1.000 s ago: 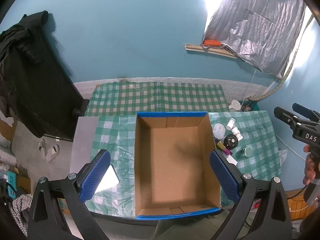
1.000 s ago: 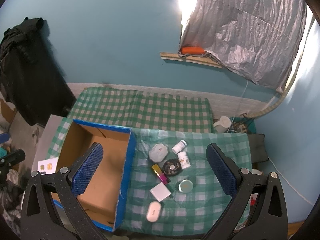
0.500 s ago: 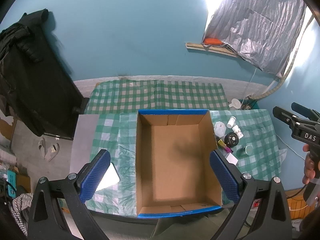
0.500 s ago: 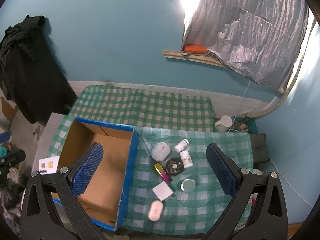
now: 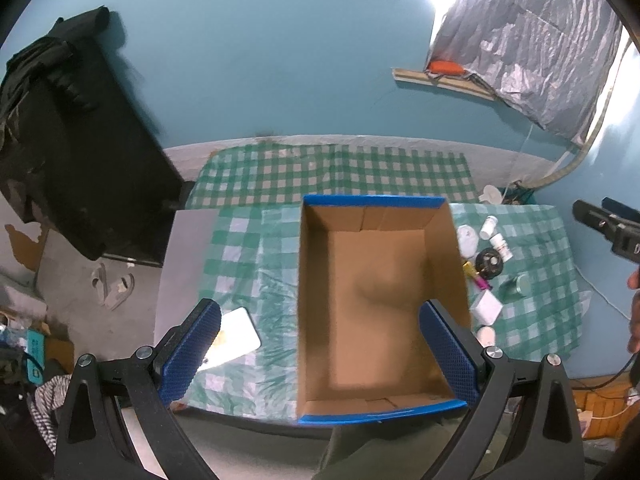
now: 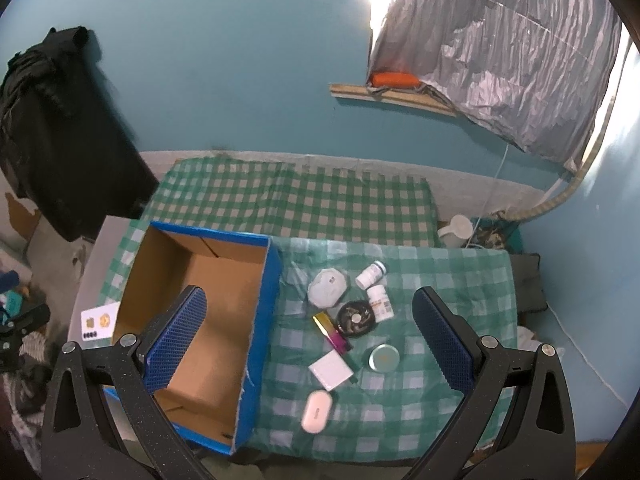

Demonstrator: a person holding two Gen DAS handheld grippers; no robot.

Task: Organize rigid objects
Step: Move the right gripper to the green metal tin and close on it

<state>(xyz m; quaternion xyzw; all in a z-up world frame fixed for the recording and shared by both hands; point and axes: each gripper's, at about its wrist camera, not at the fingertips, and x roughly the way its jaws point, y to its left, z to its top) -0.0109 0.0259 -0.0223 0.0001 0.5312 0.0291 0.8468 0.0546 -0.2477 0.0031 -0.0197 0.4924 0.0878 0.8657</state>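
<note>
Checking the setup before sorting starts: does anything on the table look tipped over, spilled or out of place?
One white pill bottle lies on its side beside the upright one; nothing has spilled. The cardboard box is empty, and all the small items sit on the checked cloth to its right.

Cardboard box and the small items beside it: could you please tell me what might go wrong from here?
The items sit tightly clustered: reaching for the black round tin may knock the white bottle or gold-pink tube. The other white bottle lies on its side and could roll. The cardboard box has tall walls that a carried item might clip.
</note>
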